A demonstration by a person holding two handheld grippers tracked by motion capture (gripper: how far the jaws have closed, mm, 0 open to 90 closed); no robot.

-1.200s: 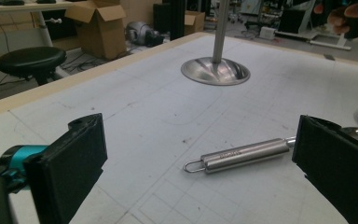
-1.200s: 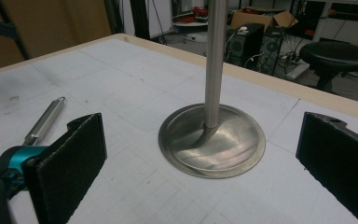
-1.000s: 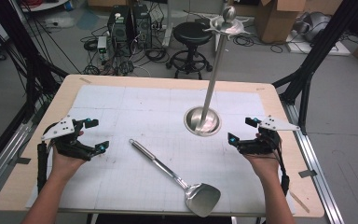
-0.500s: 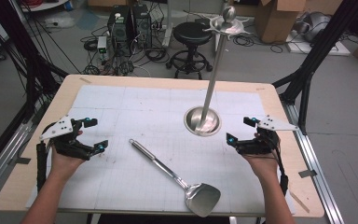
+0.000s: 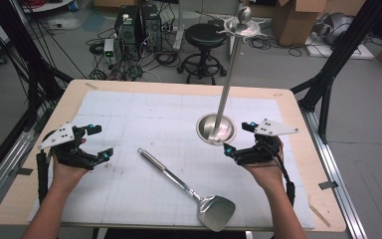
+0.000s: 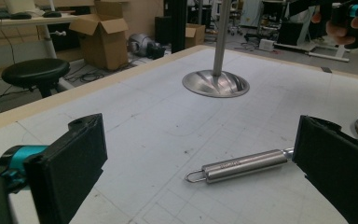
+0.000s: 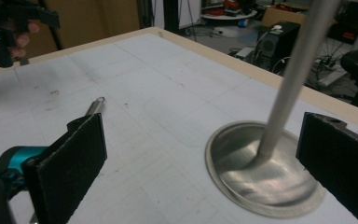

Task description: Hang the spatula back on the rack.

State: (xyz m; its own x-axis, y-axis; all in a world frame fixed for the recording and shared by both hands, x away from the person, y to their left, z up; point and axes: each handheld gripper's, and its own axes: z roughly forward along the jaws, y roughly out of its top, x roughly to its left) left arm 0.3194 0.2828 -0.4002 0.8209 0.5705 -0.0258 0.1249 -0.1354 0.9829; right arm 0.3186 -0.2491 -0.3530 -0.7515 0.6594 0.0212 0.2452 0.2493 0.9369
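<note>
Lying flat on the white mat, the spatula (image 5: 189,191) runs diagonally, handle toward the table's middle, blade (image 5: 216,213) near the front edge. Left gripper (image 5: 101,143) hovers near the left edge, jaws wide, holding nothing; from its own view the handle (image 6: 242,165) sits between the jaws, well ahead. Right gripper (image 5: 239,137) hangs toward the right edge, jaws wide too, empty. Just beside it stands the stand (image 5: 217,128), round steel base on the mat, pole rising tall, close to the right gripper's path inward.
</note>
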